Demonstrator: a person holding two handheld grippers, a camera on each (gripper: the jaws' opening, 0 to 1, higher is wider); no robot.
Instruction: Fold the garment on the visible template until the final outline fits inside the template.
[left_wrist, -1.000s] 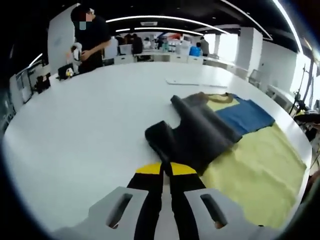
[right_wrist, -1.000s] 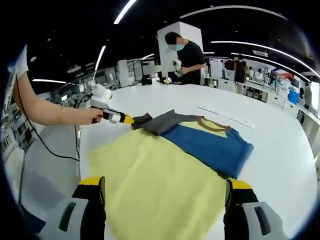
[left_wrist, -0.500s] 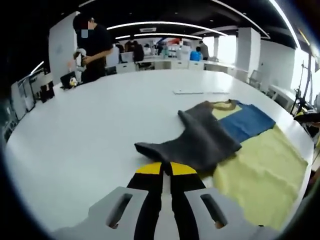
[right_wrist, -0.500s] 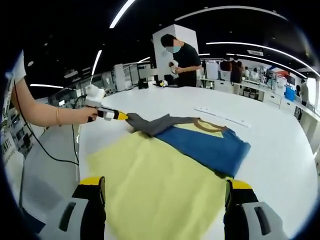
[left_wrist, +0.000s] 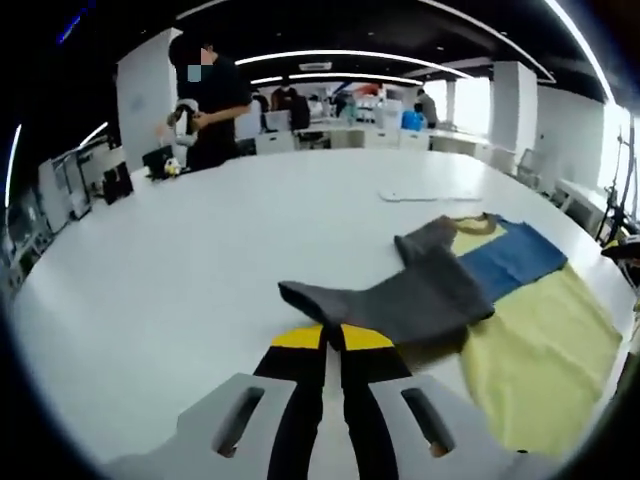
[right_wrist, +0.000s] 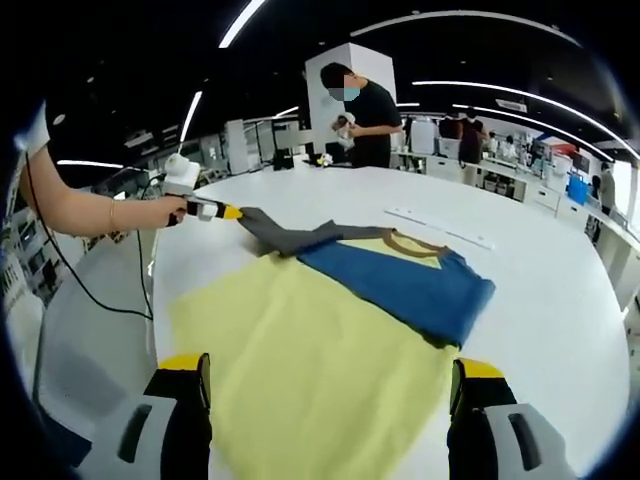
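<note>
While the left gripper (left_wrist: 331, 338) stays pinched on the grey sleeve (left_wrist: 400, 300), stretching it off the yellow template (right_wrist: 300, 370) across the white table (left_wrist: 180, 260), the blue-and-yellow garment (right_wrist: 400, 285) risks dragging outside; right gripper (right_wrist: 325, 385) hangs spread, holding nothing.

— Any words, labels or numbers you can read anywhere?
— None; the garment (right_wrist: 385, 280) carries plain grey, blue and yellow panels, with no print I can make out
— And the white table (left_wrist: 200, 260)?
— Bare of markings; a flat white strip (left_wrist: 420, 195) lies on it, but nothing on it is legible
</note>
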